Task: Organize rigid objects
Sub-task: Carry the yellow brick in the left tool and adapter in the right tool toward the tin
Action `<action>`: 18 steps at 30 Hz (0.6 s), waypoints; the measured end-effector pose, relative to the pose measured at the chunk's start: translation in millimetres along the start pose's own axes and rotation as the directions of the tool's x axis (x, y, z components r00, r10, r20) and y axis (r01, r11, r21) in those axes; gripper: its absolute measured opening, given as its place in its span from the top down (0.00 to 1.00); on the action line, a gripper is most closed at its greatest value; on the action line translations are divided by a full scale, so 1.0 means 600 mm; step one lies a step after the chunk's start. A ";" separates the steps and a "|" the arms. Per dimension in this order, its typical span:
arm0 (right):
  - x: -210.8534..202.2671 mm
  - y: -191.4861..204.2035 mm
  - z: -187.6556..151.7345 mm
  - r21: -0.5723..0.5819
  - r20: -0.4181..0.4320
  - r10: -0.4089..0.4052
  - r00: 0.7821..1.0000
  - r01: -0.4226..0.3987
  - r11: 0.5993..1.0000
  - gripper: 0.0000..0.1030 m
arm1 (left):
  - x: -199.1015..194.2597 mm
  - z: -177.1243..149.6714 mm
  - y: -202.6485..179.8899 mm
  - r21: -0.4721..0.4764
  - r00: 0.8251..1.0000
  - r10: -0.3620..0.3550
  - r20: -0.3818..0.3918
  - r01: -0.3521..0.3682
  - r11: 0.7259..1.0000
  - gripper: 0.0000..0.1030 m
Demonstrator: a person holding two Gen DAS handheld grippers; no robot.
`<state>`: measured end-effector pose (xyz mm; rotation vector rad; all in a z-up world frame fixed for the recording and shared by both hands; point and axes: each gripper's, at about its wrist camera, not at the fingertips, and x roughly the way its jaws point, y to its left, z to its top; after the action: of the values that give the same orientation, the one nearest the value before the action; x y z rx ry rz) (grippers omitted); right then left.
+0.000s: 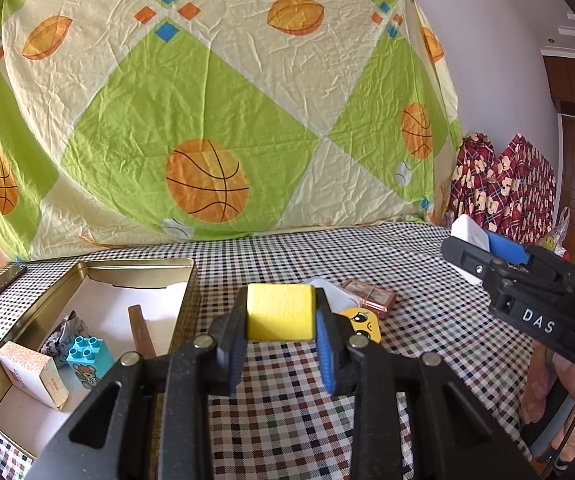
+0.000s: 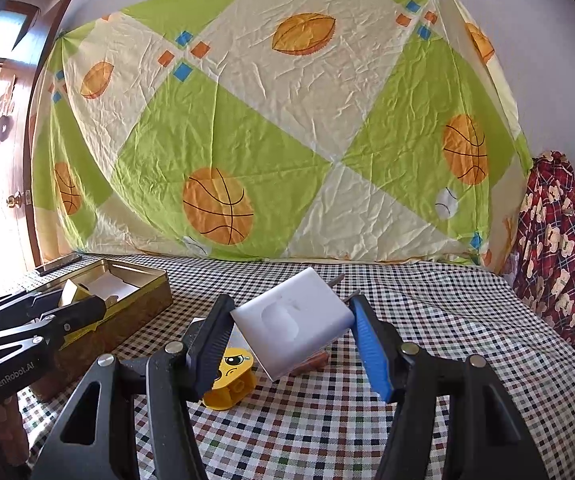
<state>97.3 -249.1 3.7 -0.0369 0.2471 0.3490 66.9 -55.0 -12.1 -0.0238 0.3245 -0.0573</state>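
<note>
A checked table (image 1: 427, 320) was seen below the left gripper (image 1: 279, 320); a tin (image 1: 183, 296) left of it, a yellow toy (image 1: 361, 322) and pink case (image 1: 371, 294) just beyond.

"DAS" on right claw (image 1: 473, 254) body, seemingly "GenRobot.AI" on left claw (image 2: 81, 306) body

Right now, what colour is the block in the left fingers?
Yellow block, clearest in the left wrist view.

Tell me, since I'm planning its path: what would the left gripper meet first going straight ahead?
Holding the yellow block, the left gripper would probably first reach the white flat item just past it, though depth is unclear.
</note>
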 end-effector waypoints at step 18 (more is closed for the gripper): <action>-0.019 0.015 0.004 0.029 0.079 0.006 0.997 -0.008 1.000 0.40 | -0.031 -0.001 0.000 -0.008 0.996 0.031 0.083 -0.030 1.000 0.72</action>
<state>84.1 -244.4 8.8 0.0064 0.1744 0.3532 49.3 -53.9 -6.8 -0.0276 0.2413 -0.0251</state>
